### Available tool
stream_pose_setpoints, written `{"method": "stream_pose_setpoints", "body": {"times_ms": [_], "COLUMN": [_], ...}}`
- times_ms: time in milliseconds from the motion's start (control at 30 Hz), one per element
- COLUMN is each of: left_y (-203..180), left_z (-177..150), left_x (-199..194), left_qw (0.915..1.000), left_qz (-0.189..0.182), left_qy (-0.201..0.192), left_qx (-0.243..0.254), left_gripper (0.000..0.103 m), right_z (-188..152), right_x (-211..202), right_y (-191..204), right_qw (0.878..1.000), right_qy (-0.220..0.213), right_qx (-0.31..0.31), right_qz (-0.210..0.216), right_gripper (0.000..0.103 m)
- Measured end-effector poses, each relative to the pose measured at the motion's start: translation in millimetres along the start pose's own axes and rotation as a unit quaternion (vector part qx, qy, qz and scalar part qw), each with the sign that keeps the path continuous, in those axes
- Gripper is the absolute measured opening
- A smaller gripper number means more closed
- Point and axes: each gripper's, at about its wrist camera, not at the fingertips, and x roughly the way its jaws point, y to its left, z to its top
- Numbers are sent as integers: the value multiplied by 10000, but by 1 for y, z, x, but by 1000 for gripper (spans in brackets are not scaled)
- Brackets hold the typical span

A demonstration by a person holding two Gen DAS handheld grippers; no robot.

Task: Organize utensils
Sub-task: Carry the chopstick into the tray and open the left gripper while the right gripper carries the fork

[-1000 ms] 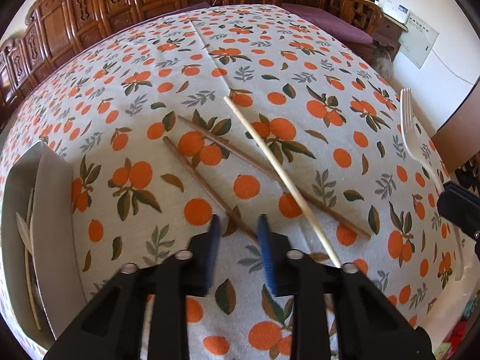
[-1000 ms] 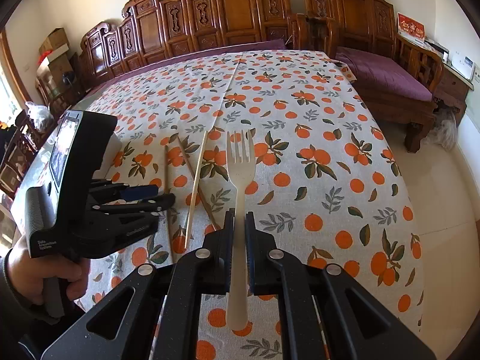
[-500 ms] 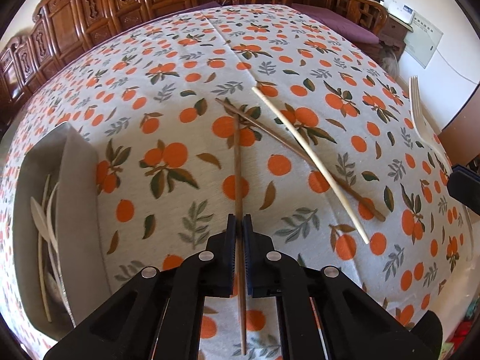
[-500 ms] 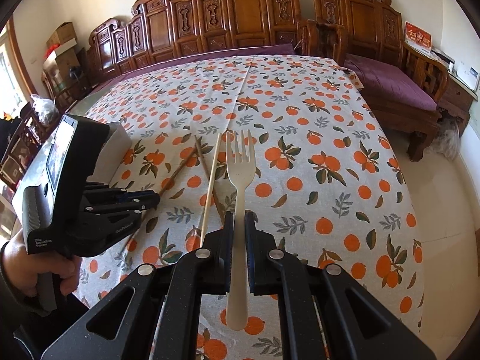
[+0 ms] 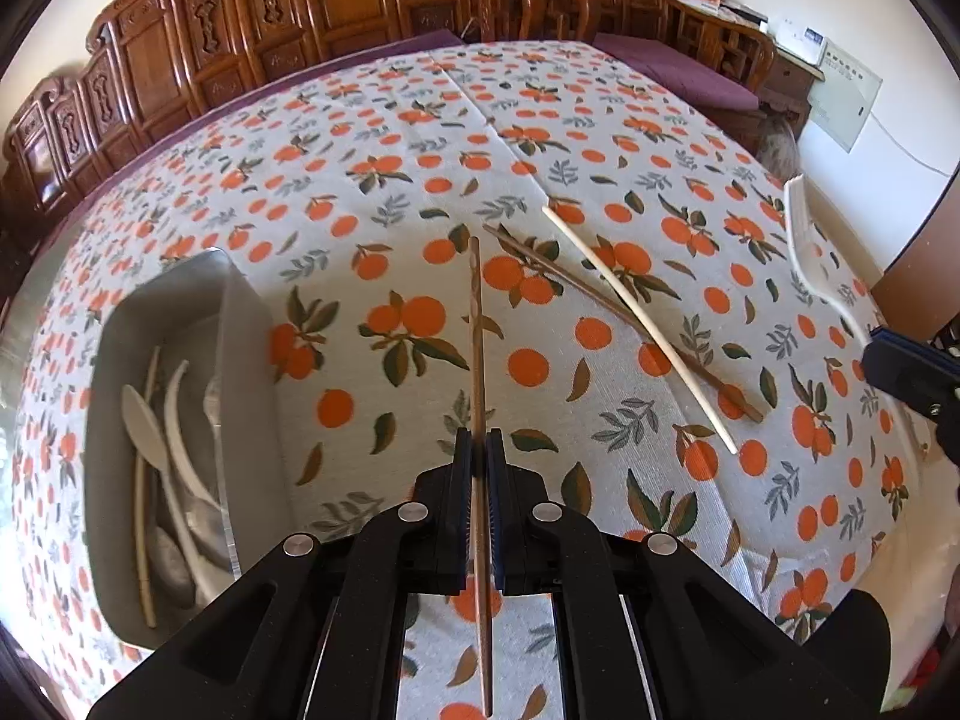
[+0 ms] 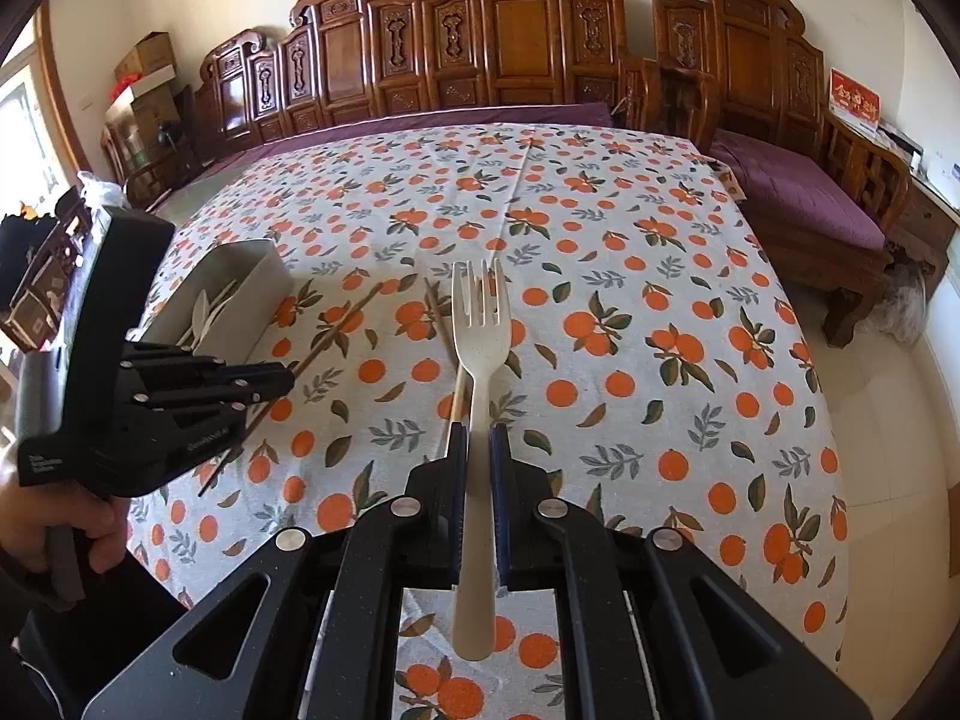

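The left gripper point(image 5: 478, 450) is pinched tight on a brown wooden chopstick point(image 5: 476, 324). The stick points straight ahead, above the orange-print tablecloth point(image 5: 420, 168). The right gripper point(image 6: 478, 450) is pinched tight on a cream plastic fork point(image 6: 480, 330), with the prongs pointing away.

The grey utensil tray point(image 5: 240, 324) sits on the cloth, off to the left of the left gripper. It already has pale spoons and a light stick inside. Two more sticks lie on the cloth, between the grippers: another brown chopstick point(image 5: 618, 318) and a pale chopstick point(image 5: 636, 324) that crosses over it.

I think the next job is to put the held chopstick into the tray. The stick is long and thin, so it could twist or slip in the grip if it bumps the tray wall. If it is let go too high, it could bounce out. The two grippers are also near each other, so the fork could knock the sticks on the cloth.
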Motion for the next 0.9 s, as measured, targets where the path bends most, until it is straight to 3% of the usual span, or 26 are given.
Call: {"method": "stream_pose_setpoints", "body": {"times_ms": [500,900], "left_y": [37,84], "left_z": [-5,-10], "left_x": [-64,-78], "left_qw": [9984,9969], "left_qz": [-71,-58], "left_qy": [-541,-739], "left_qx": [-128,-278], "left_gripper": [4,4], "right_z": [0,10], "right_x": [0,22], "right_y": [43,85], "right_qw": [9989,9971], "right_qy": [10,128], "right_qx": [-435,-706], "right_qz": [153,260], "right_gripper": [9,9]}}
